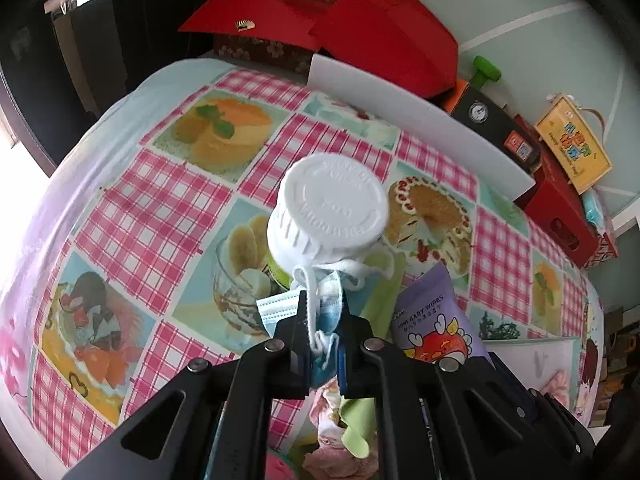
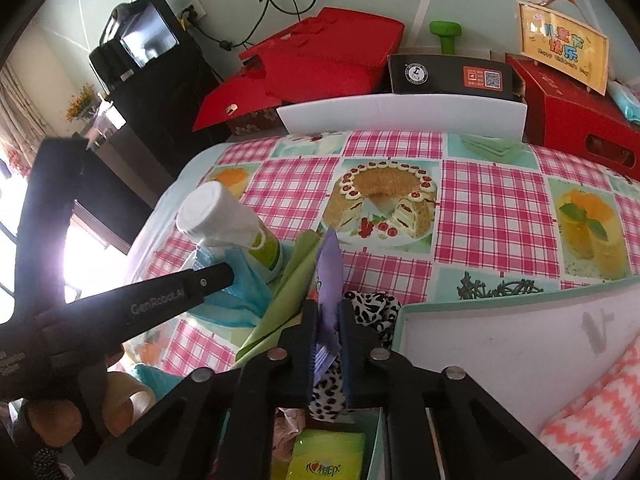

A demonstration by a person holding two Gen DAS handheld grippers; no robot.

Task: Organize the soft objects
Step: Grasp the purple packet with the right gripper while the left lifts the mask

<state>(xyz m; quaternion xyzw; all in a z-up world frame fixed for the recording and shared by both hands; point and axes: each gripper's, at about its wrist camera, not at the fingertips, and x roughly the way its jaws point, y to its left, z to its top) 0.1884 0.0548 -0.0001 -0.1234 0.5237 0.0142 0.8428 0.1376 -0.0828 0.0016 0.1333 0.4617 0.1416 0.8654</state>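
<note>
— While the left gripper (image 1: 322, 344) is clamped on a crumpled blue pleated face mask (image 1: 320, 312), what threatens from the left wrist view?

— Its white elastic ear loop (image 1: 340, 270) looks snagged round the white-capped green plastic bottle (image 1: 328, 208) on the pink checked tablecloth (image 1: 160, 184); lifting could topple the bottle (or tear the loop).

— And from the right wrist view?

— The right gripper (image 2: 326, 344) is shut on a thin purple baby-wipes pouch (image 2: 330, 280), pinched only at its edge above a black-and-white spotted cloth (image 2: 374, 304). It could slip free, and the white open box (image 2: 500, 332) lies just beside.
</note>
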